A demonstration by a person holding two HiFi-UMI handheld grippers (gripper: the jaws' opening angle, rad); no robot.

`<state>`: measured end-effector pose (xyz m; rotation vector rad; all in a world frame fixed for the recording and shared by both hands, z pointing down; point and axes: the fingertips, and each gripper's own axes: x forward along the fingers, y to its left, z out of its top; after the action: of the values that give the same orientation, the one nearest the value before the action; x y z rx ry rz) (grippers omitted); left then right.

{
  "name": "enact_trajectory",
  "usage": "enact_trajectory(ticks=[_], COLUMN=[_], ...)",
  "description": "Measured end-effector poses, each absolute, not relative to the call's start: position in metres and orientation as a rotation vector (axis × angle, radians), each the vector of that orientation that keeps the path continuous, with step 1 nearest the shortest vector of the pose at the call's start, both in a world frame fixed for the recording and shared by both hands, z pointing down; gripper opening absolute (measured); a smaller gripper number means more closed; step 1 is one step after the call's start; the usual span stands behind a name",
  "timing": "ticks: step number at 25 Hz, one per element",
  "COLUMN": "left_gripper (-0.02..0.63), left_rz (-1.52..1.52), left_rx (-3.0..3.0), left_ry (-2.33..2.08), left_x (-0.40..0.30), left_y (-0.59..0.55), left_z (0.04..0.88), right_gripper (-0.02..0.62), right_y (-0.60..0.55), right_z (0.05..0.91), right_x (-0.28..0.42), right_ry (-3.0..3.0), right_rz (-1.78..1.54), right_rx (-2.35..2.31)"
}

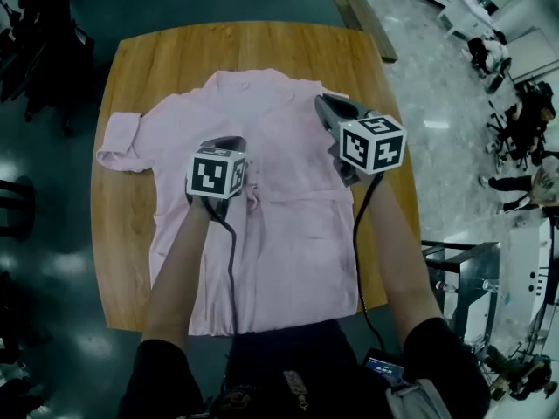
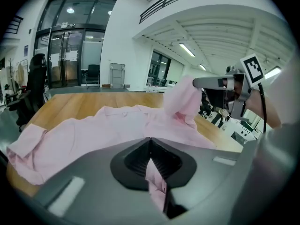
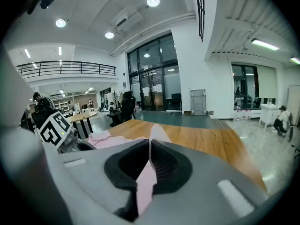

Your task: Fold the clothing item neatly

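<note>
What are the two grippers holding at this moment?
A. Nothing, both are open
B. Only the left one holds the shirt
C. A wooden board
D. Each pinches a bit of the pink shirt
D: in their own views, the left gripper and the right gripper each have their jaws closed on a fold of the pink shirt.

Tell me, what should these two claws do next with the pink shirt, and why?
Probably swing the right gripper across toward the middle of the shirt and lay its flap down. Both grippers are shut on pink cloth: the right one holds the right side lifted off the table, while the left gripper grips it near the centre.
</note>
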<state>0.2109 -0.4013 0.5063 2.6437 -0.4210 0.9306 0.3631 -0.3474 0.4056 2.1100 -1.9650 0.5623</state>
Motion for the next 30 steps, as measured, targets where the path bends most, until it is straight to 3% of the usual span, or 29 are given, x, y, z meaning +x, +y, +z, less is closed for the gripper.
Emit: enact_trajectory(ticks=[10,21,23,27,30], left_gripper=[0.008,0.008,0.008,0.008,0.008], left_rz=[0.86,0.907,0.915,0.923,0.927], left_rx=[2.593,2.458,2.445,2.426,2.417], left_ry=[-0.644,-0.797,-0.807,-0.823,-0.844], left_x=[0.153,0.051,0.039,0.026,0.02], left_y=[-0.408,-0.414,-0.413,-0.409,-0.404], left_z=[0.496,0.522,0.525,0.524,0.523], right_gripper=[0.017,0.018,0.041,0.16,0.179], right_y=[-0.389,-0.422,-0.418,-0.404,-0.387], right_z=[0.408,0.527,0.548,0.564,0.554], right_x=[0.236,0.115,0.099,0.072,0.063], right_ry=[-2.204,-2.185,-2.168,-2.192,-2.246], right_rz=[0.57,0.776,0.818,0.86,0.834], right_rx=[1.897,1.509,1.423,1.273,1.207])
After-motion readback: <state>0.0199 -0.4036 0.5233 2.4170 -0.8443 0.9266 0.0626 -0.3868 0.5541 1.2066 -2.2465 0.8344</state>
